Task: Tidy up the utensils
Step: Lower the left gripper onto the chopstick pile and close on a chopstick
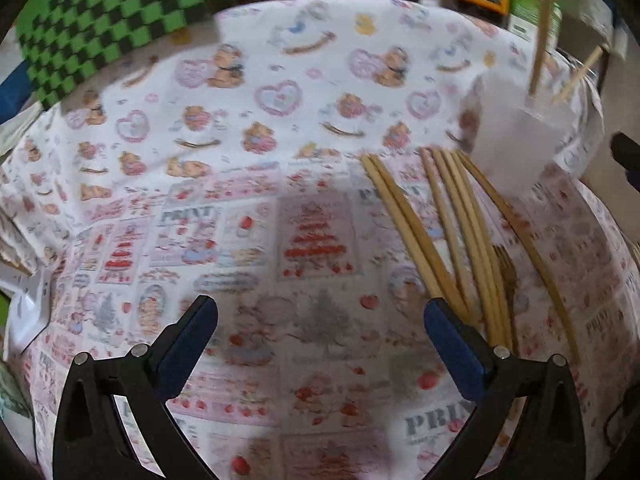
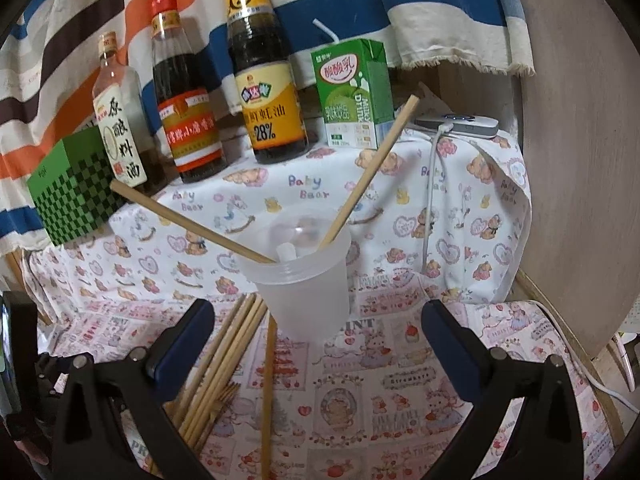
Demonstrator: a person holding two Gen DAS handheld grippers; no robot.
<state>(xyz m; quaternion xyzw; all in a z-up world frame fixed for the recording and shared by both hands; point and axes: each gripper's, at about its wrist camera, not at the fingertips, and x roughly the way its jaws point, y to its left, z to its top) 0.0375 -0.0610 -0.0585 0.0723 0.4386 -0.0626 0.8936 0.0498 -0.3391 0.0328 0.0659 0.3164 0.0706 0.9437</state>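
My right claw (image 2: 318, 322) is spread wide and holds nothing. My left claw (image 1: 320, 318) is spread too, just beside loose chopsticks (image 1: 452, 220) lying on the worktop (image 1: 224, 128). Past them stands a clear cup (image 2: 304, 280) with two chopsticks (image 2: 368, 172) leaning inside. Bottles (image 2: 268, 92) stand far back.

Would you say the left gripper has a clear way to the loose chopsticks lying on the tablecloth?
Probably yes. The left gripper is open and empty, and the loose chopsticks lie uncovered beside its right finger; only the plastic cup stands at their far ends.
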